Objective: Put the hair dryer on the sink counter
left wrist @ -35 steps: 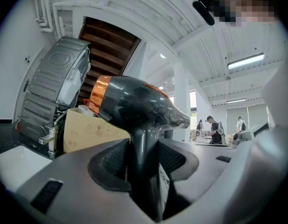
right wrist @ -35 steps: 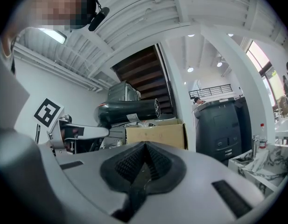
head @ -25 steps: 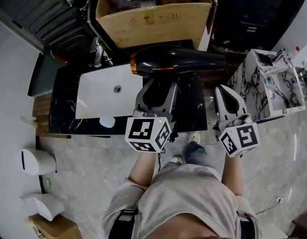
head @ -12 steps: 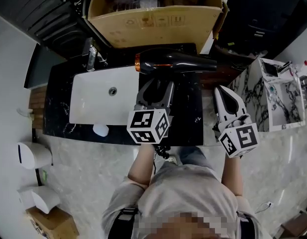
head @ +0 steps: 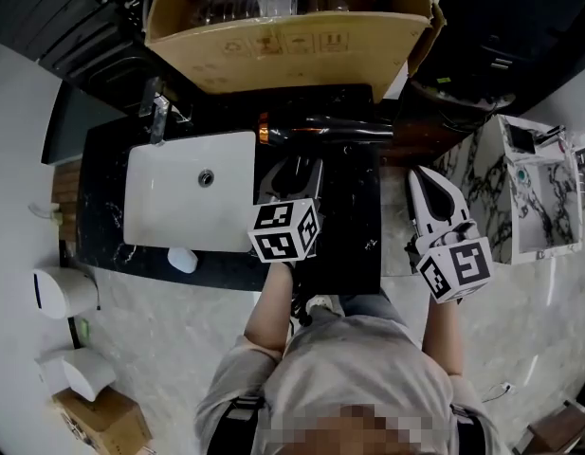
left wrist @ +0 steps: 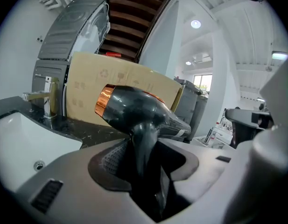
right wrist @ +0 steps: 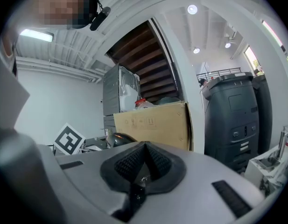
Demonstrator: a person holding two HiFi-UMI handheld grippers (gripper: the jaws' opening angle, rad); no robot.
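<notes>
The black hair dryer [head: 330, 127] with a copper ring [head: 264, 129] lies crosswise over the back of the black sink counter [head: 354, 226], right of the white basin [head: 183, 197]. My left gripper [head: 297, 166] is shut on its handle. In the left gripper view the dryer's body [left wrist: 134, 108] stands above the jaws and the handle [left wrist: 144, 148] runs down between them. Whether the dryer touches the counter cannot be told. My right gripper [head: 426, 178] hangs shut and empty beyond the counter's right end, its pads [right wrist: 134, 164] pressed together.
A large cardboard box [head: 292, 41] stands right behind the dryer. A chrome faucet [head: 156, 112] sits at the basin's back left, a small white object [head: 182, 259] at the counter's front edge. A marble sink unit [head: 534, 188] is at the right, white dispensers [head: 64, 295] at the left.
My left gripper has carried the hair dryer down and away from the head camera, toward the counter in front of the box. The right gripper has hardly moved.
</notes>
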